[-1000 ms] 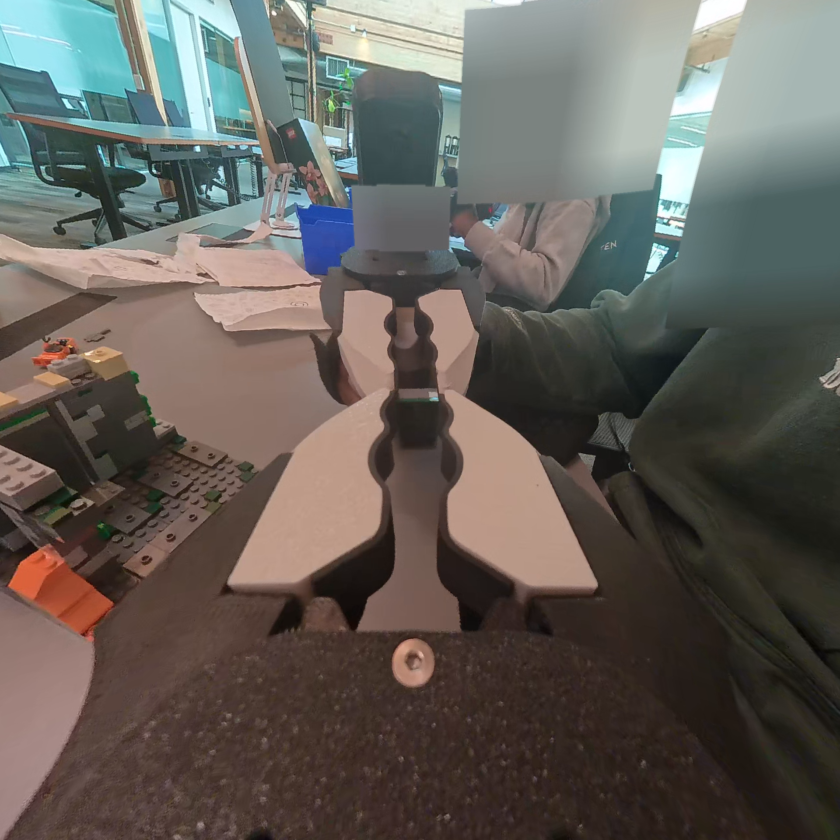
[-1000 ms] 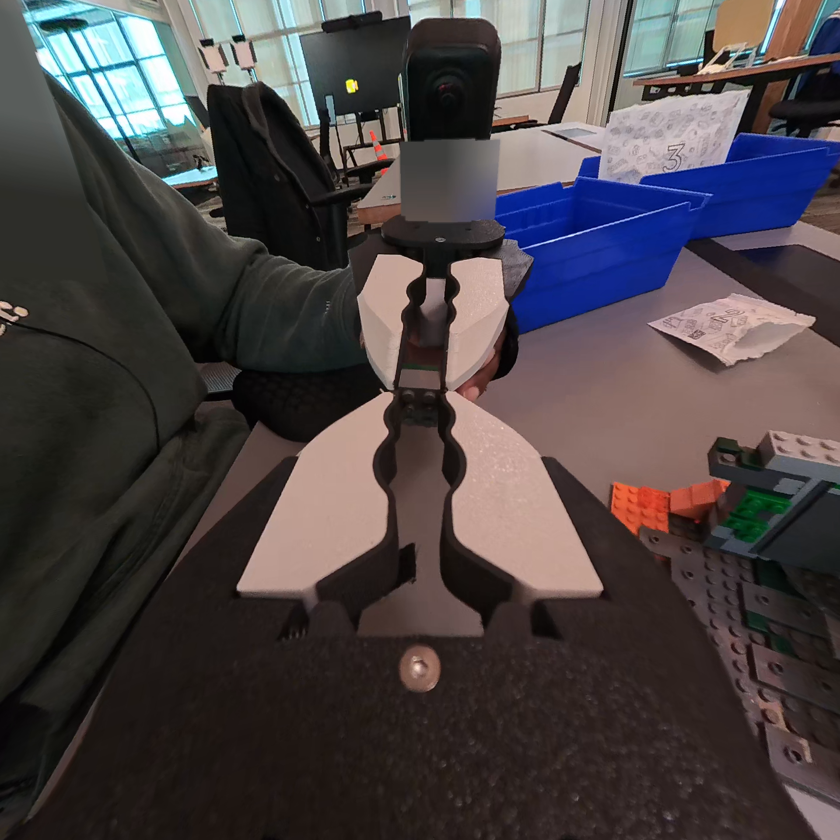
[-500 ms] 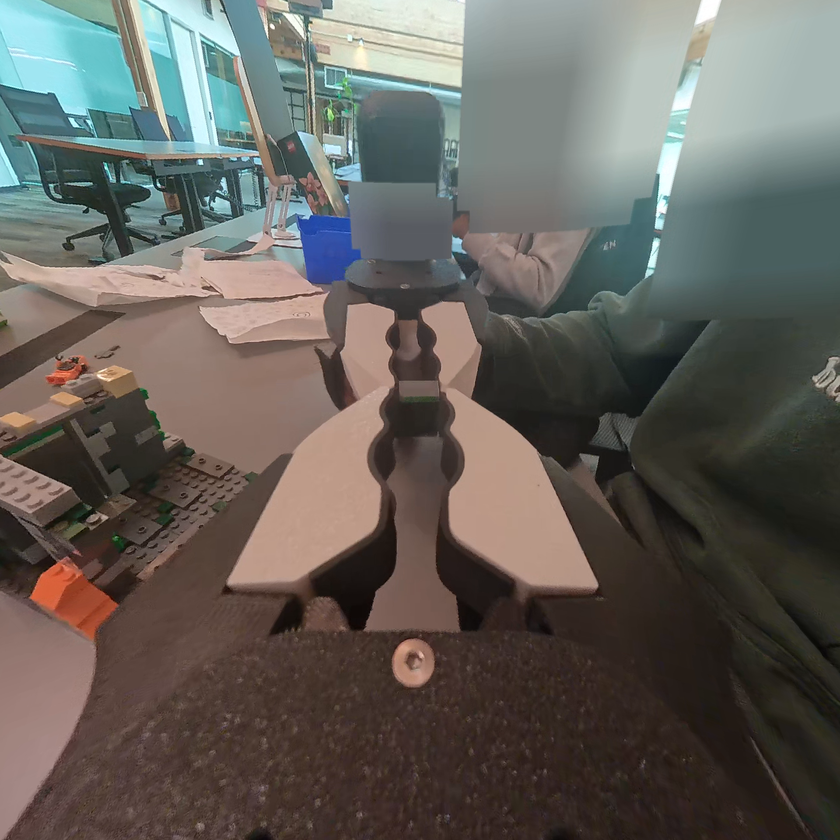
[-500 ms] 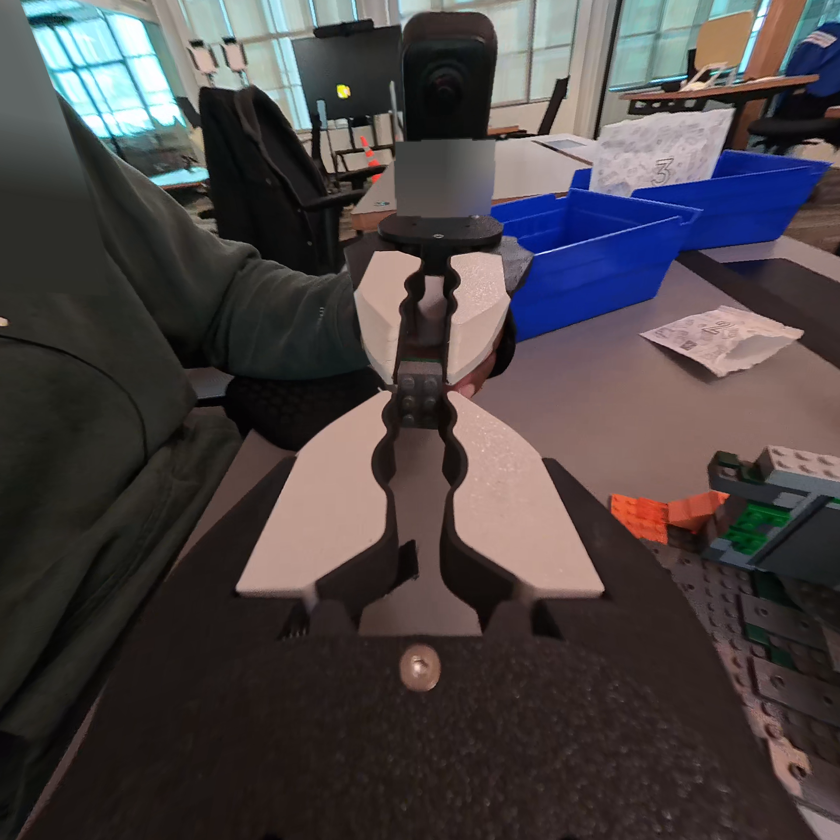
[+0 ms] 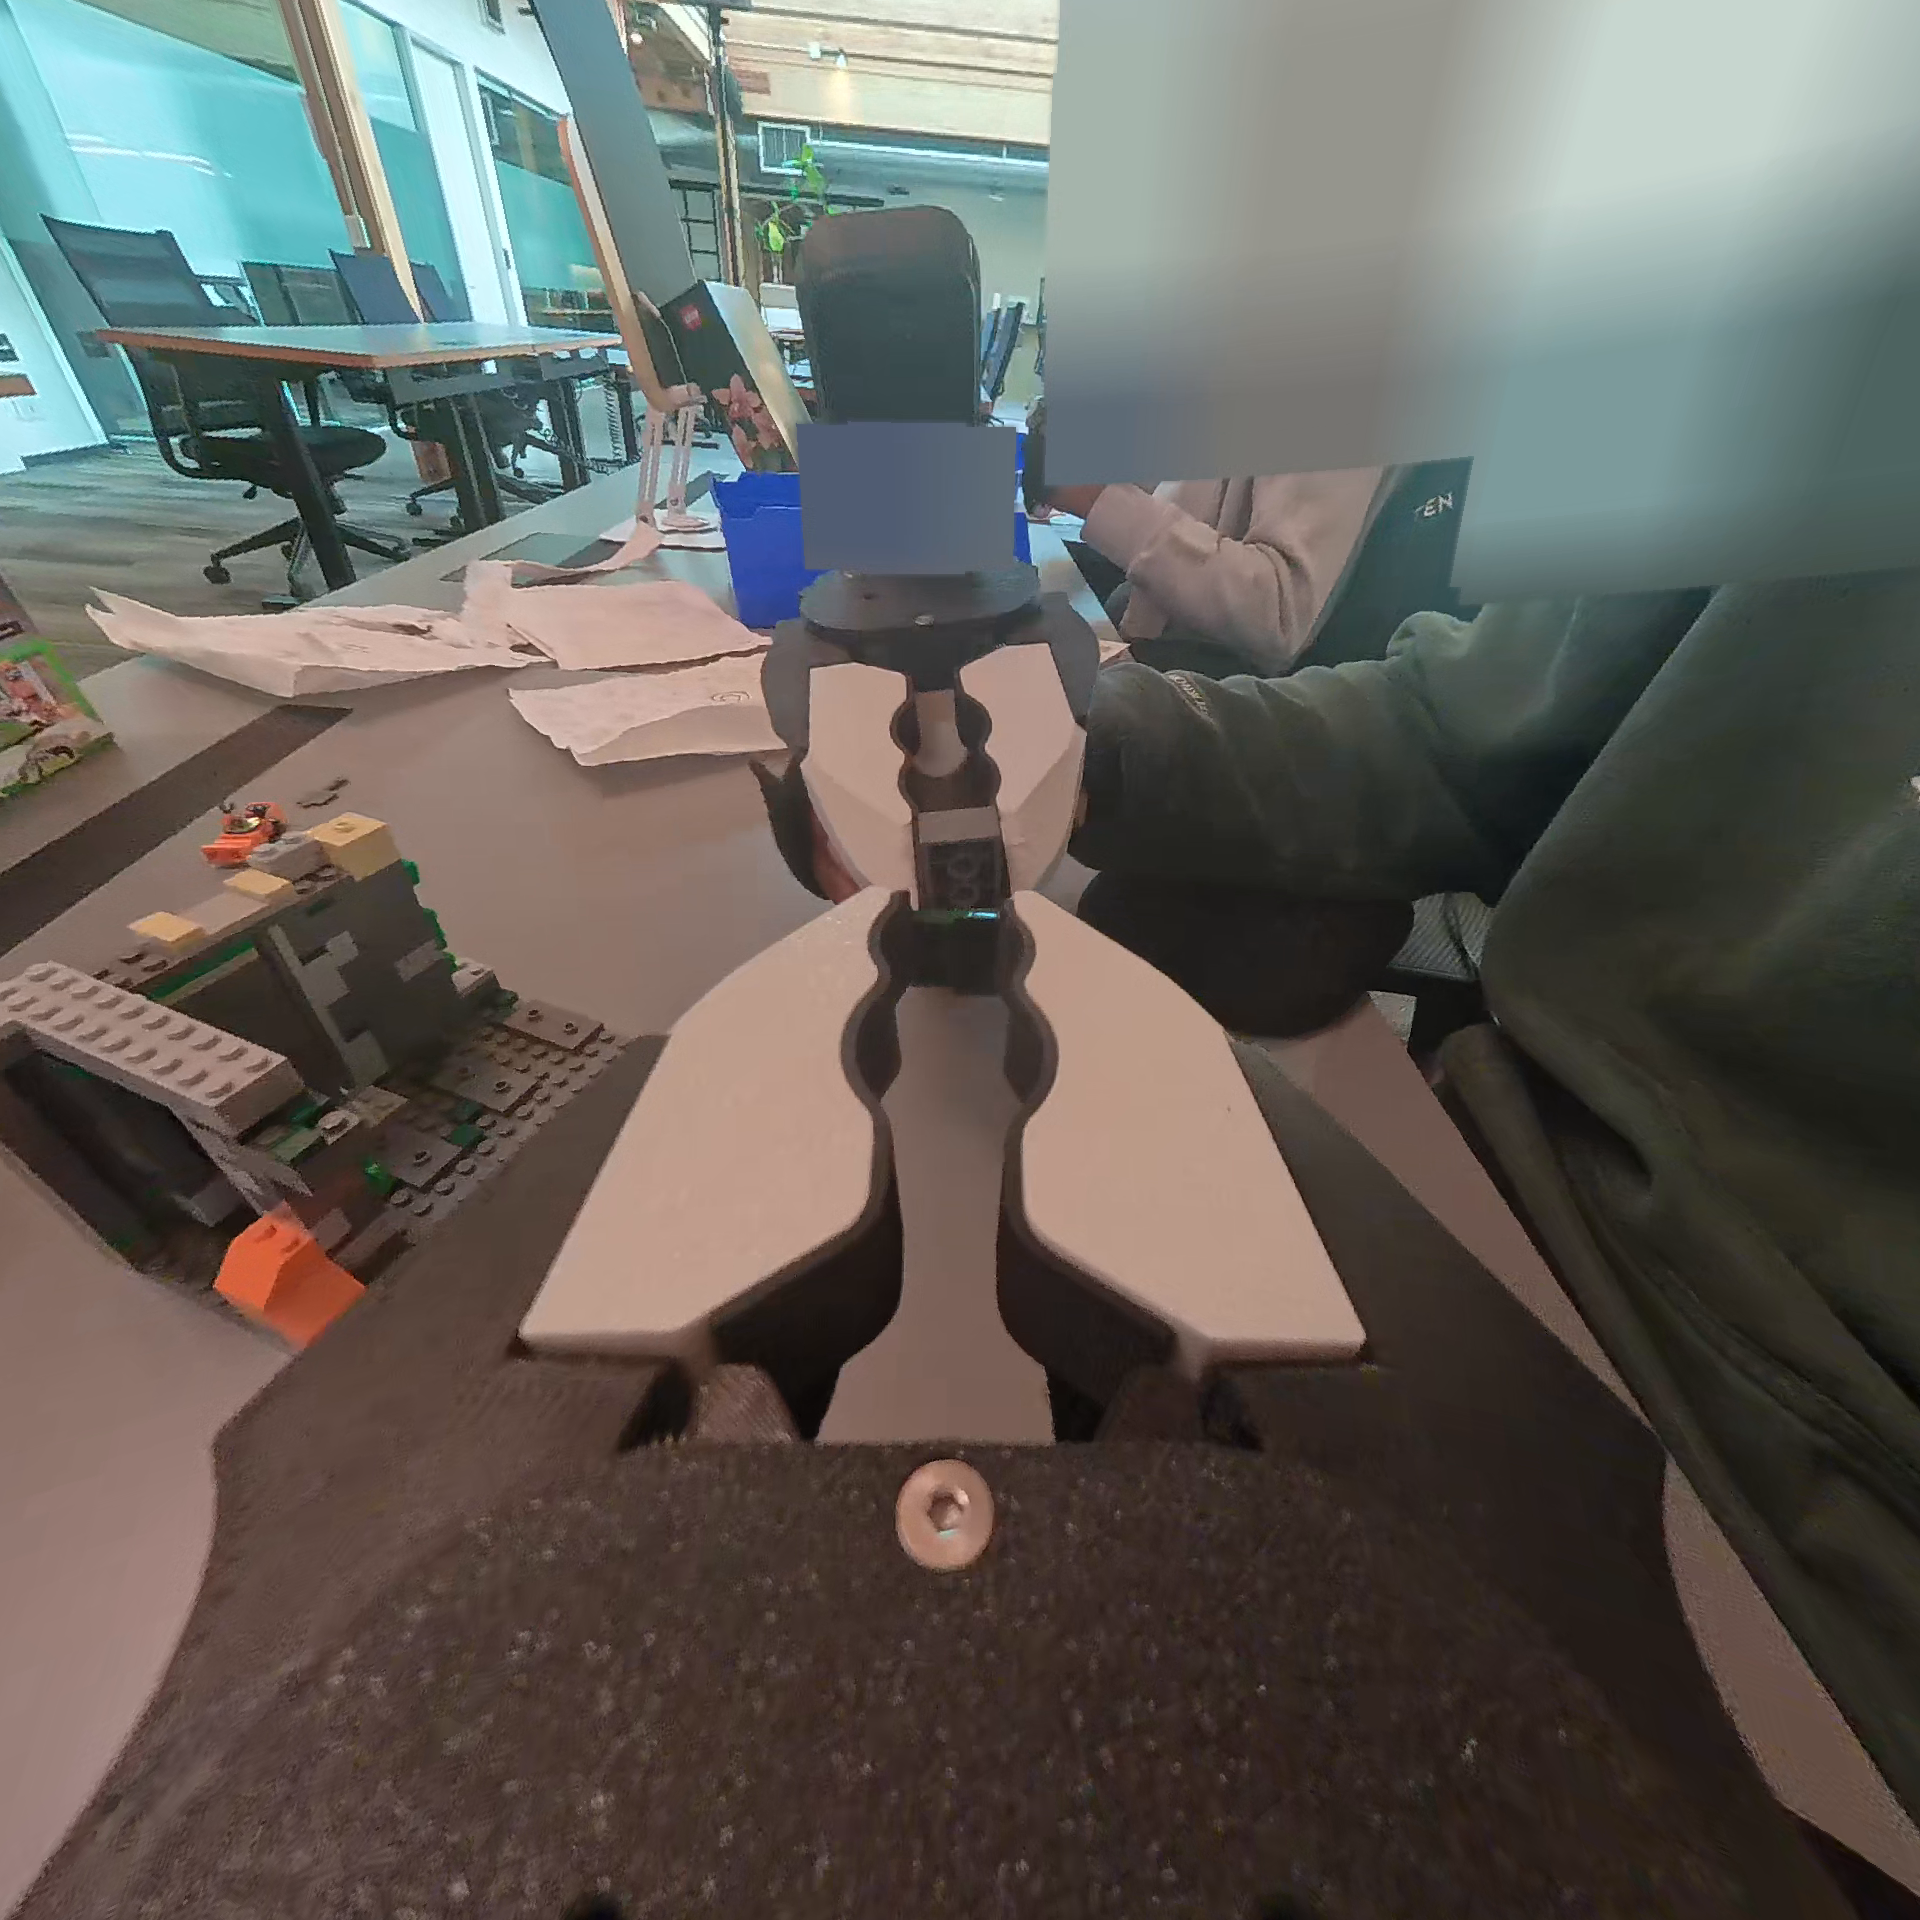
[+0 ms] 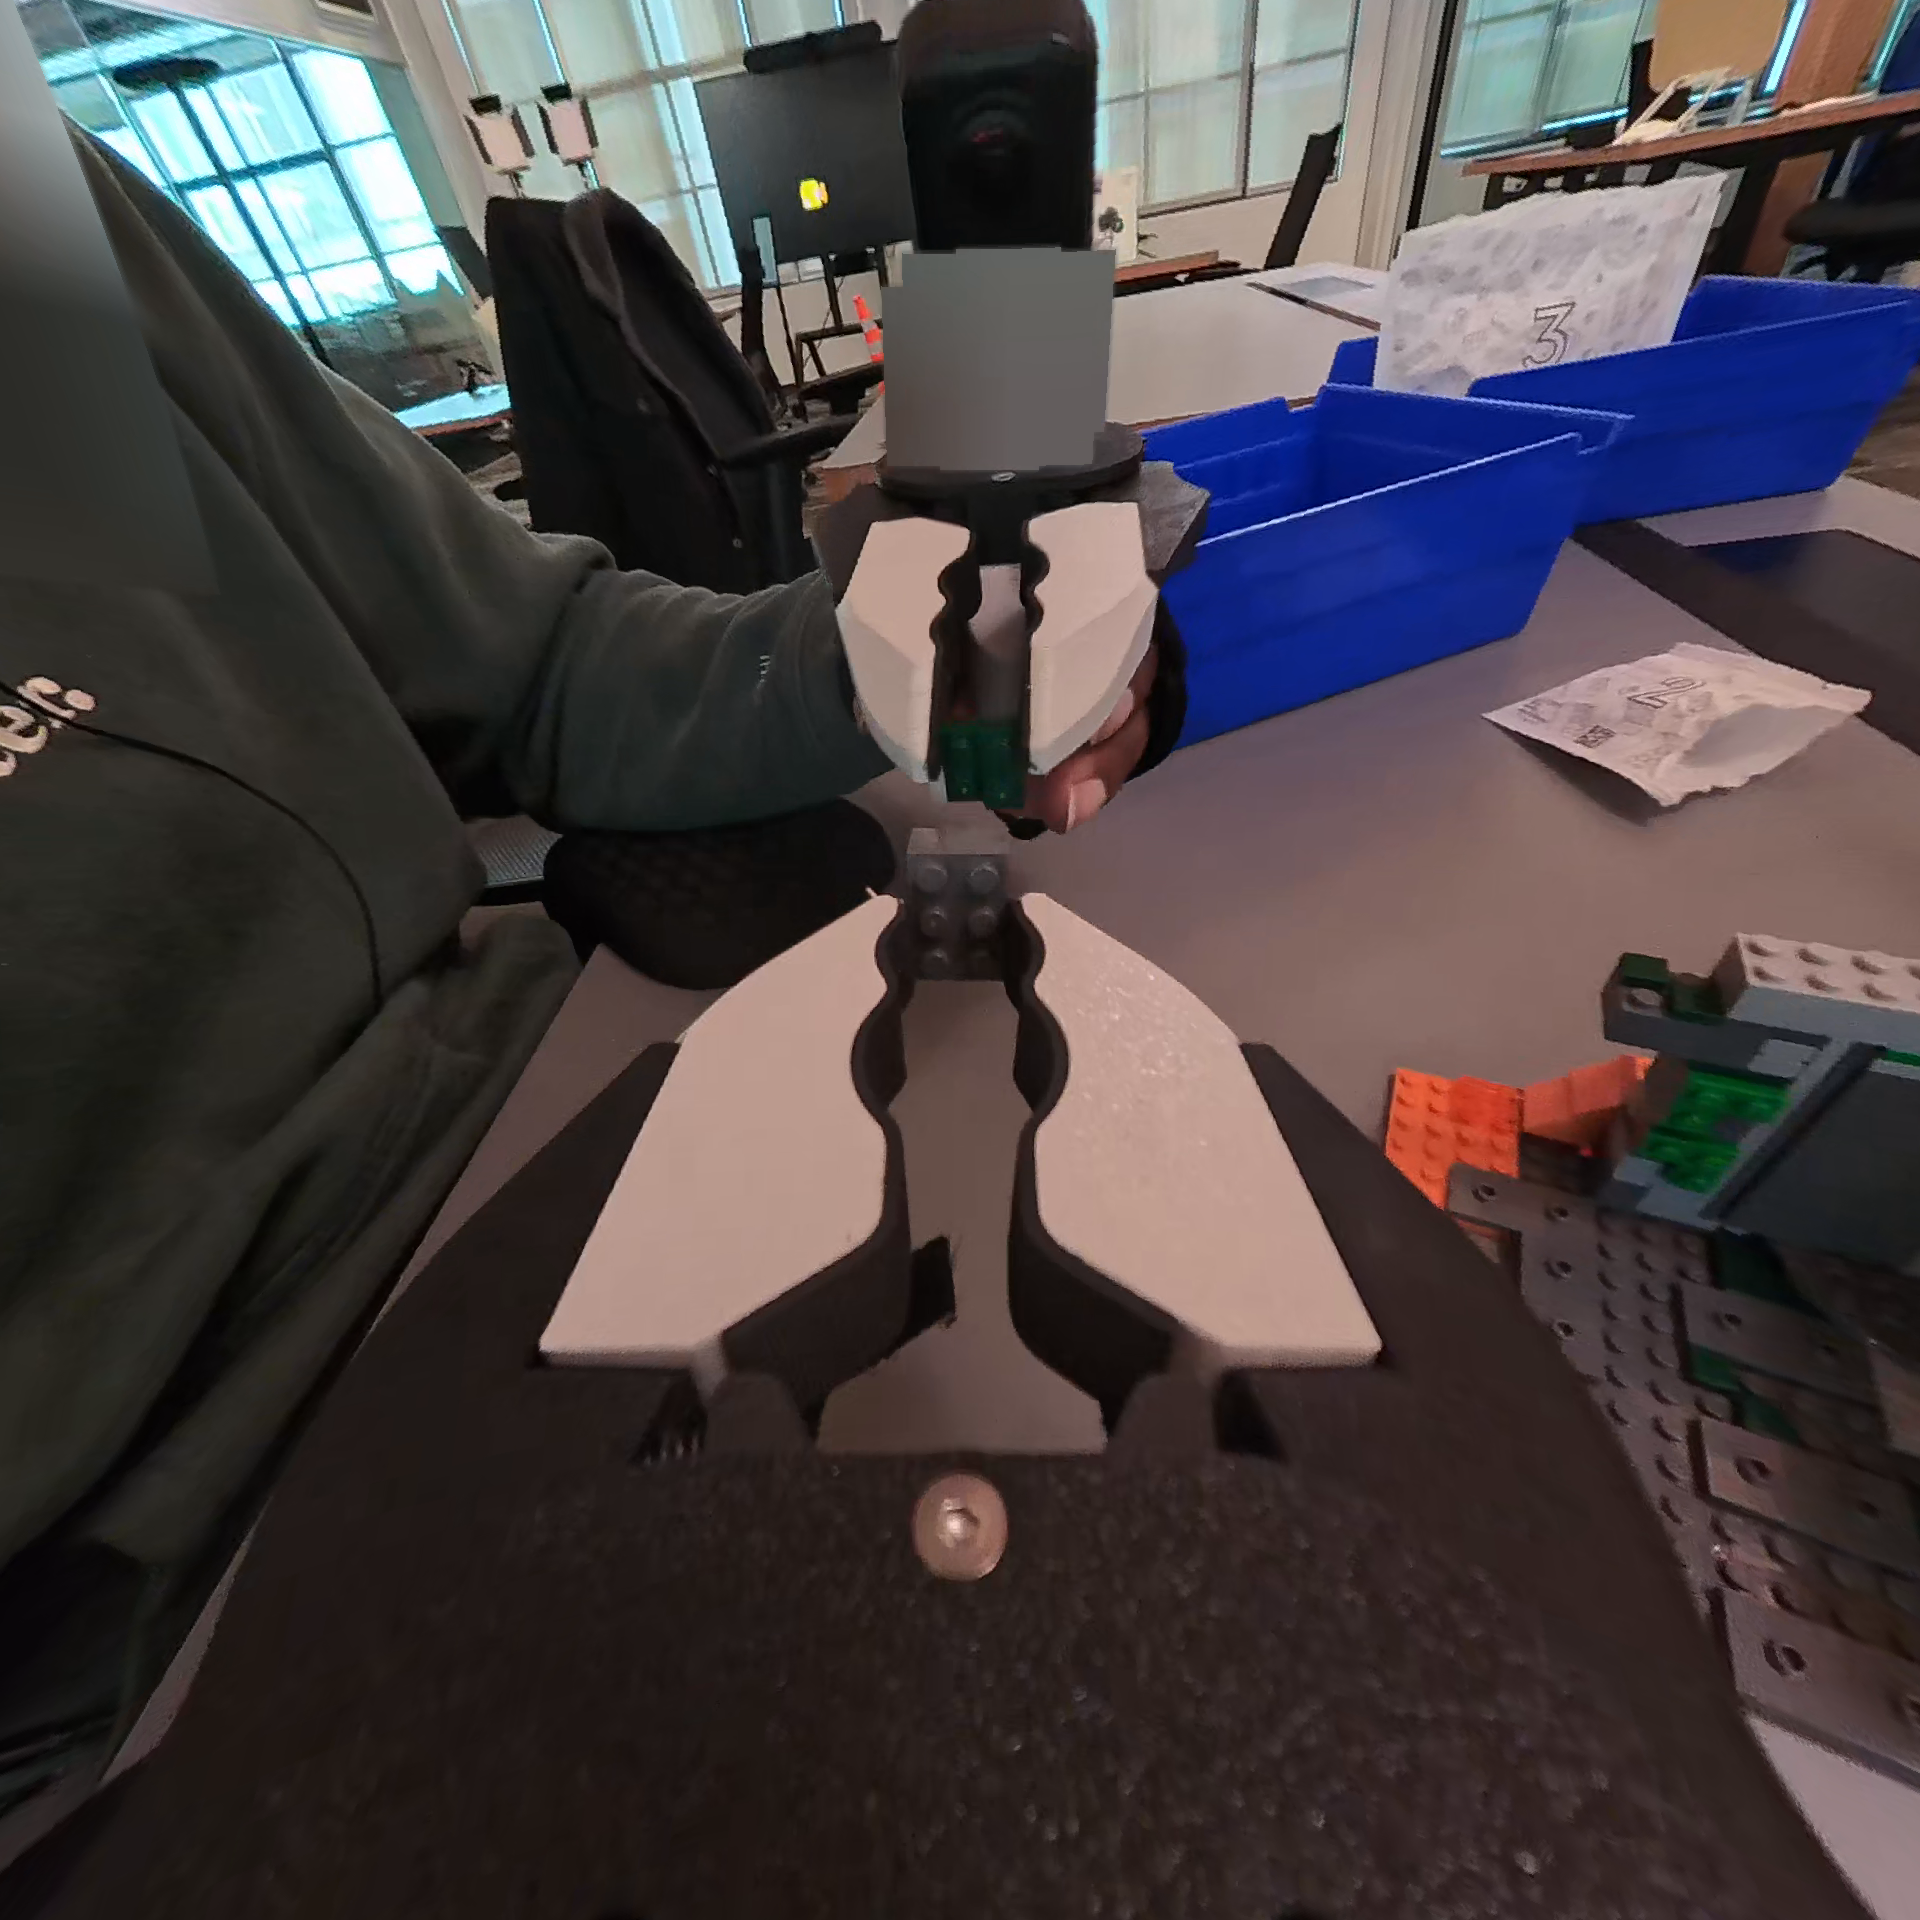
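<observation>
My left gripper [image 5: 954, 927] is shut on a small green plate [image 5: 956, 916], seen edge-on at its fingertips. In the right wrist view the same gripper [image 6: 982, 753] faces me with the green plate [image 6: 979, 767] between its pads, studs showing. My right gripper [image 6: 956, 930] is shut on a grey studded brick [image 6: 956, 914], which sticks out past its tips. It also shows in the left wrist view [image 5: 958, 831] with the grey brick [image 5: 961, 868]. The two grippers point tip to tip above the grey table [image 6: 1351, 883]. A small gap lies between plate and brick.
A grey and green brick build on dark plates stands beside the grippers [image 5: 260, 1018] [image 6: 1714, 1143], with orange pieces [image 6: 1455, 1122] at its edge. Blue bins [image 6: 1403, 540] and a paper bag [image 6: 1683, 717] lie farther off. Papers [image 5: 623, 665] lie on the table. A person's green sleeve [image 5: 1351, 769] is close. My left and right fingertips are right by each other.
The two grippers were tip to tip with plate and brick together. They have drawn apart, and a gap now shows between the green plate and the grey brick. Both grasps hold.
</observation>
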{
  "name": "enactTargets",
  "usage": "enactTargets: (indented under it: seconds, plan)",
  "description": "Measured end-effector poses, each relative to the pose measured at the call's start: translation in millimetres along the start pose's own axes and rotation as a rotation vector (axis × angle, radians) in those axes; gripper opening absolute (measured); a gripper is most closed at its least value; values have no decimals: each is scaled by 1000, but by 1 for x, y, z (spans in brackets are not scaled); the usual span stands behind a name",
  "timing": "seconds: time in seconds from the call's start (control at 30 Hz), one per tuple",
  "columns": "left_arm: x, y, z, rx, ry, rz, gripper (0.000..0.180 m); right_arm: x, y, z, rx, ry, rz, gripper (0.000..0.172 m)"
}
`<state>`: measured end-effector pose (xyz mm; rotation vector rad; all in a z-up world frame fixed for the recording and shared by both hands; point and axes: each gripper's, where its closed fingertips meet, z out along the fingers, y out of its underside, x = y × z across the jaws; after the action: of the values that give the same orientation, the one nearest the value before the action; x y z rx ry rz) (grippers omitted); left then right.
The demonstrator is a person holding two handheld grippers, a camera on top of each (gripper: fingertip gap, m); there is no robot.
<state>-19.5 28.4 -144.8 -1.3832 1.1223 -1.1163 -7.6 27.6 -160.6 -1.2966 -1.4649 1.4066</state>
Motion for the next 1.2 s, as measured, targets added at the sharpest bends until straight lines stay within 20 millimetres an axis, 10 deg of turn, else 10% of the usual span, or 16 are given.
enactTargets:
  seconds: [1.0,1.2]
  plan:
    - [5,18,8,-90,-5,57,0,10,8,-4,-7,51,3,16]
    - [6,57,16,-312,-21,122,10,27,8,-12,7,129,37,16]
